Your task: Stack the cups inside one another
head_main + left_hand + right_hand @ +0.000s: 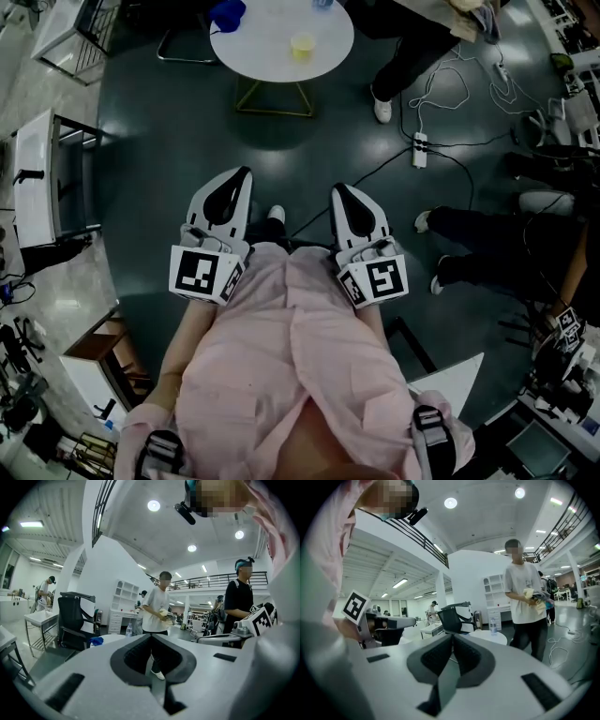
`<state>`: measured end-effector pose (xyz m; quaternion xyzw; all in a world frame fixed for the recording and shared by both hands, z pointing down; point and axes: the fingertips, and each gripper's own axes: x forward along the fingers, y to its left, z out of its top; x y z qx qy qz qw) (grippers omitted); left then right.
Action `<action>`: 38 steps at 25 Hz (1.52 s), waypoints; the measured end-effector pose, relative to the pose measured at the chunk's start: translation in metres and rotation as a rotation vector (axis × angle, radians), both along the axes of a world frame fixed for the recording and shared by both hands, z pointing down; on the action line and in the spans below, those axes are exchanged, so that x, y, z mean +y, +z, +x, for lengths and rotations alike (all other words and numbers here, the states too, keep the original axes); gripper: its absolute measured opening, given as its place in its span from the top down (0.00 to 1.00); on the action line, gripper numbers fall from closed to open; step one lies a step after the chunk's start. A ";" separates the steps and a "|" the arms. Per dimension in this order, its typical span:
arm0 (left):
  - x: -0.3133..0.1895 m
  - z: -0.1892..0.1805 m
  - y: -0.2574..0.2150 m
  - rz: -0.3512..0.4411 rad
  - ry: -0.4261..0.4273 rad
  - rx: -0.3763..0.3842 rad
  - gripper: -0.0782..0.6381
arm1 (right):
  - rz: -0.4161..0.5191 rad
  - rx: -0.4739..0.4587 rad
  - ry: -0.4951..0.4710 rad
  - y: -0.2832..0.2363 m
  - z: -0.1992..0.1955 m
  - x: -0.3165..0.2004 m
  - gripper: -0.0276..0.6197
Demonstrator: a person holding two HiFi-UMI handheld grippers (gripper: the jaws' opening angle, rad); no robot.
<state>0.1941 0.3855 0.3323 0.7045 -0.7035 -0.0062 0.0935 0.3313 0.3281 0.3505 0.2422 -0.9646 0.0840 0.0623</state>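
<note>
Left hand-held gripper: jaws pressed together, nothing held, close to the chest.
Right hand-held gripper: likewise closed and empty.
Bearing: round worktop at 12 o'clock, well apart from both.
Nearer arm: right, marginally, by judgement.
Count: one upright yellow cup; one blue object at the worktop's 10 o'clock, kind unclear.

Head view: dim, underexposed. Dark floor shows soft glare patches ahead of the left gripper and right gripper fingertips; white table brightest. Gripper views: brighter, ceiling lamps blown out high above the fingers. Heavy fisheye bending, black corners. Fingers' near ends slightly soft, background sharp.
</note>
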 end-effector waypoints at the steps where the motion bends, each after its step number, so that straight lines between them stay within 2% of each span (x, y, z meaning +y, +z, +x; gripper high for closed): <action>1: -0.001 0.000 0.000 0.000 0.001 0.000 0.87 | -0.004 0.003 0.002 0.001 0.000 -0.001 0.91; 14: -0.017 -0.016 0.002 -0.007 0.016 0.016 0.87 | -0.016 0.005 0.055 0.003 -0.004 -0.012 0.91; 27: -0.066 -0.087 0.007 -0.022 0.054 0.072 0.87 | -0.036 0.047 0.131 0.009 -0.067 -0.056 0.91; 34: -0.101 -0.143 0.006 -0.054 0.107 0.088 0.87 | -0.065 0.086 0.161 0.009 -0.127 -0.083 0.91; 38: -0.113 -0.158 0.008 -0.048 0.127 0.132 0.87 | -0.094 0.083 0.199 0.012 -0.142 -0.093 0.91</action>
